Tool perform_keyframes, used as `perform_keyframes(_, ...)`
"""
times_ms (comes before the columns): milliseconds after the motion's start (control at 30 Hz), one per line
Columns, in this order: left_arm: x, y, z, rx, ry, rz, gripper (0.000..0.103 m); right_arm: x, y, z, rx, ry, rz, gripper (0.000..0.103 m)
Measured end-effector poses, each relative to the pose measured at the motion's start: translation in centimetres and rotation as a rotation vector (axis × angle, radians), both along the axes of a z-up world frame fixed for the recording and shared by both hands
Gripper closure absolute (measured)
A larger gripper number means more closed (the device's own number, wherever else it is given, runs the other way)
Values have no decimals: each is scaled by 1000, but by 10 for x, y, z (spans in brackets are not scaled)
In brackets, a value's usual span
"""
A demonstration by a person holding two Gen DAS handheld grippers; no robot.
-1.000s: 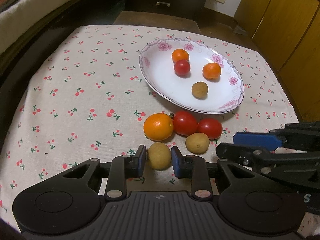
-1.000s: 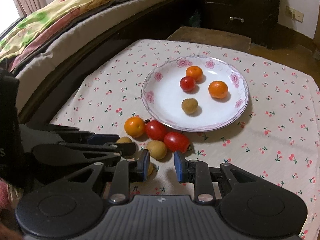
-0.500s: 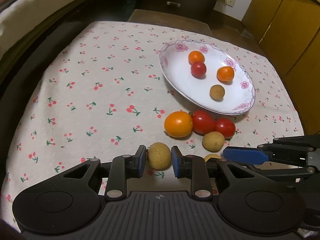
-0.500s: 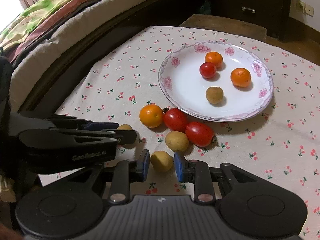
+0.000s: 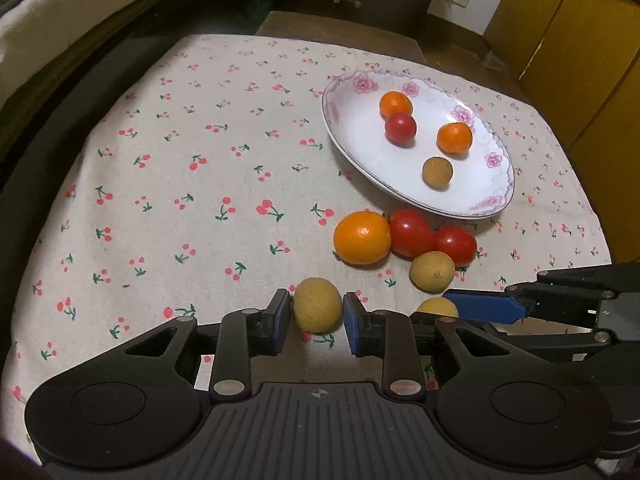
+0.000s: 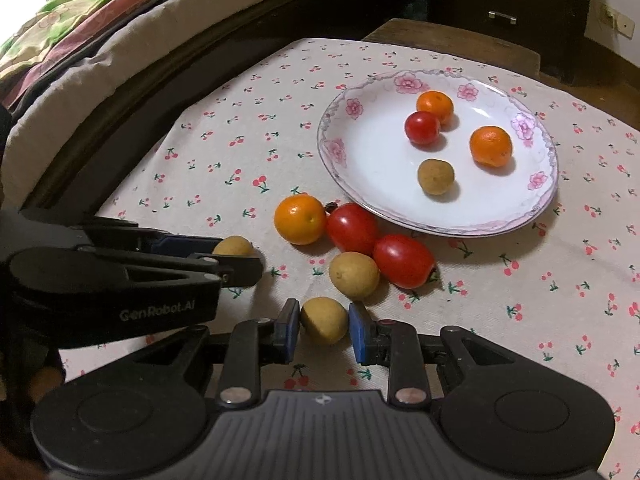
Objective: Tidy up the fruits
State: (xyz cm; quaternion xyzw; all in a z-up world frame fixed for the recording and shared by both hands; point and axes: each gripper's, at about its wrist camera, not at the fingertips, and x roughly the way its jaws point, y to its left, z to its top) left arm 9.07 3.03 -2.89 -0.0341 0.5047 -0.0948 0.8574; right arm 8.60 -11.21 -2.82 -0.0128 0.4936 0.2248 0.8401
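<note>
My left gripper (image 5: 316,316) is shut on a tan longan (image 5: 317,310) and holds it just above the cloth. My right gripper (image 6: 323,322) has its pads around another tan longan (image 6: 324,319), which still rests on the cloth; small gaps show at both pads. A third longan (image 6: 354,274), an orange (image 6: 299,219) and two red tomatoes (image 6: 352,227) lie in front of the white flowered plate (image 6: 360,160). The plate holds two oranges, a tomato and a longan.
The table has a cherry-print cloth (image 5: 180,184). A bed (image 6: 80,40) runs along the left, a dark dresser (image 6: 500,0) stands behind, and yellow cabinet doors (image 5: 580,40) stand at the right. The left gripper's body (image 6: 120,280) lies close on the right gripper's left.
My left gripper has lifted and drawn back left with its longan. My right gripper moved forward so that a longan now sits between its pads.
</note>
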Motion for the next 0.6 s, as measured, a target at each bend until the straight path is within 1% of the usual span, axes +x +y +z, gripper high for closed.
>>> perform_keyframes(233, 2, -5, 1, -12, -4, 1, 64, -8, -13, 6, 0, -4, -29, 75)
perform_keyframes(333, 3, -9, 0, -6, 1, -4, 64, -14, -19, 7, 0, -4, -49, 75)
perform_keyframes(400, 2, -11, 0, 0, 3, -11, 65, -17, -23, 9, -2, -5, -65, 75)
perform_keyframes(433, 1, -12, 0, 2, 5, -15, 68, -19, -25, 9, -3, -4, -71, 75)
perform_keyframes(533, -3, -14, 0, 13, 1, -25, 69, -23, -30, 9, -9, -2, -85, 75)
perform_keyframes(600, -6, -13, 0, 4, 2, -22, 69, -25, -33, 8, -12, -3, -92, 75)
